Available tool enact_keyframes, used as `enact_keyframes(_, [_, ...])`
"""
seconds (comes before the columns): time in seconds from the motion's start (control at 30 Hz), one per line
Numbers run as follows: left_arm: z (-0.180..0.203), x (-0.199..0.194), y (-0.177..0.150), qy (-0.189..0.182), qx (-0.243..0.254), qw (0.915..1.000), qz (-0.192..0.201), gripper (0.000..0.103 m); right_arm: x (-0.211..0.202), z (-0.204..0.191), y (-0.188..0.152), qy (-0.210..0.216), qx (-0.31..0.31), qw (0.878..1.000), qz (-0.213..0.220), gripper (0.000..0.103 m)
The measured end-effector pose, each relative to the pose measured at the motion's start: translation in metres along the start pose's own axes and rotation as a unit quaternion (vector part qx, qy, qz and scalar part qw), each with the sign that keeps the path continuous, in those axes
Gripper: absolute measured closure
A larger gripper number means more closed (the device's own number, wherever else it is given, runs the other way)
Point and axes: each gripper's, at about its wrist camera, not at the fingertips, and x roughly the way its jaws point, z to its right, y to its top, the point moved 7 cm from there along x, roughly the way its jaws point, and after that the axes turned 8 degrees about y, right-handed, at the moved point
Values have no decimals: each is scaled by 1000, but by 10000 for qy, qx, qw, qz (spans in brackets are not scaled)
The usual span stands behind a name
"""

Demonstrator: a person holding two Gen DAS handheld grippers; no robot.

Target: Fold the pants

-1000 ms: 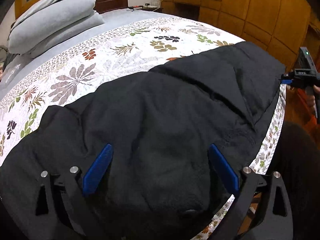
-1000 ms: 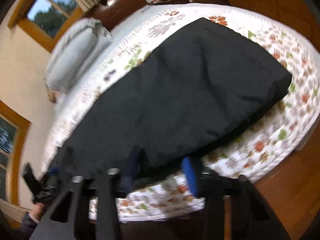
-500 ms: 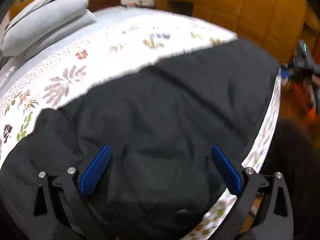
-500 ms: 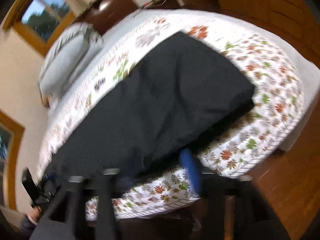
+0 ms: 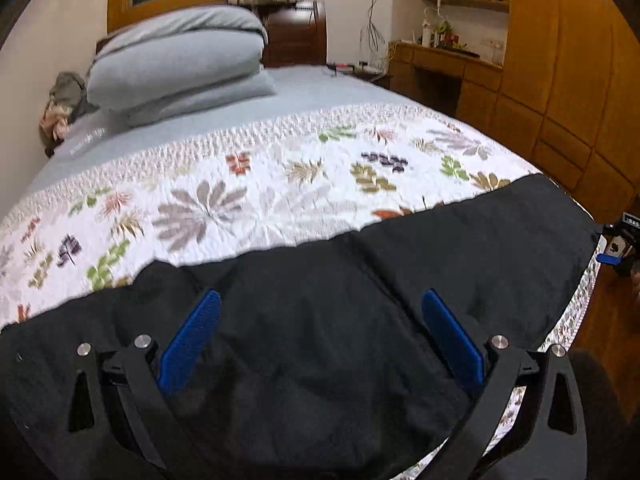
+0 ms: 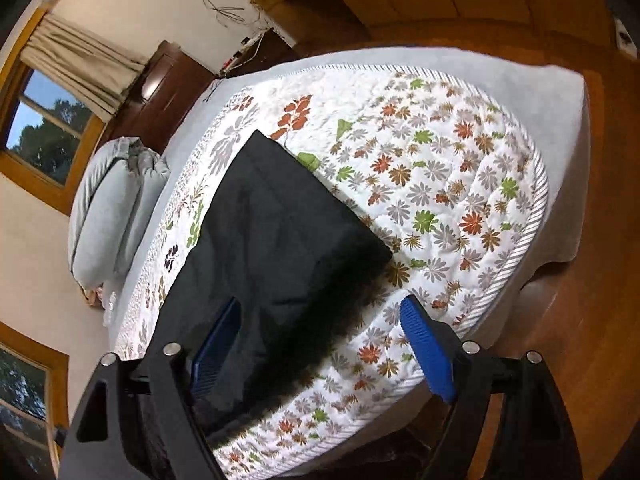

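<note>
Black pants [image 5: 360,320] lie flat along the near edge of a bed with a floral quilt [image 5: 260,184]. My left gripper [image 5: 320,336] hovers open above one end of the pants, blue pads apart, holding nothing. My right gripper [image 6: 320,344] is open above the other end of the pants [image 6: 276,232], near the bed's corner. The right gripper also shows at the far right edge of the left wrist view [image 5: 618,244], just off the end of the pants.
A folded grey duvet [image 5: 176,60] lies at the head of the bed. A wooden wardrobe [image 5: 568,60] and desk stand on the right. Wooden floor [image 6: 580,320] surrounds the bed corner. The quilt [image 6: 440,184] beyond the pants carries nothing.
Both grippers have pulled back and risen from the pants. The right gripper's jaws, narrower around the pants' edge before, now stand wide open. The pants lie flatter.
</note>
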Motion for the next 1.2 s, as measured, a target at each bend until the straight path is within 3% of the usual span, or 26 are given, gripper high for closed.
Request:
enact_keyframes(0.17, [-13, 13, -15, 97, -124, 9995, -259, 2, 14, -2, 5, 158, -23, 9999, 17, 21])
enact_keyframes(0.27, [-23, 17, -23, 181, -177, 9989, -395, 2, 21, -5, 7, 66, -122, 9999, 51, 28])
enact_keyframes(0.37, [-33, 20, -27, 184, -296, 9982, -494, 2, 22, 0, 7, -32, -186, 9998, 103, 42])
enact_keyframes(0.53, [-48, 25, -35, 303, -402, 9965, -661, 2, 6, -9, 10, 345, -216, 9986, 327, 79])
enact_keyframes(0.67, [-55, 26, -40, 294, -487, 9957, -732, 2, -1, -46, 17, 294, -986, 9940, 382, 82])
enact_keyframes(0.83, [-62, 24, -42, 304, -584, 9949, -760, 2, -3, -81, 23, 400, -1423, 9884, 352, 87])
enact_keyframes(1.0, [-71, 17, -43, 347, -602, 9949, -738, 2, -4, -142, 14, 690, -2167, 9735, 224, 87])
enact_keyframes(1.2, [-96, 5, -43, 391, -854, 9932, -687, 2, 14, -236, -33, 926, -3455, 9336, -220, 87])
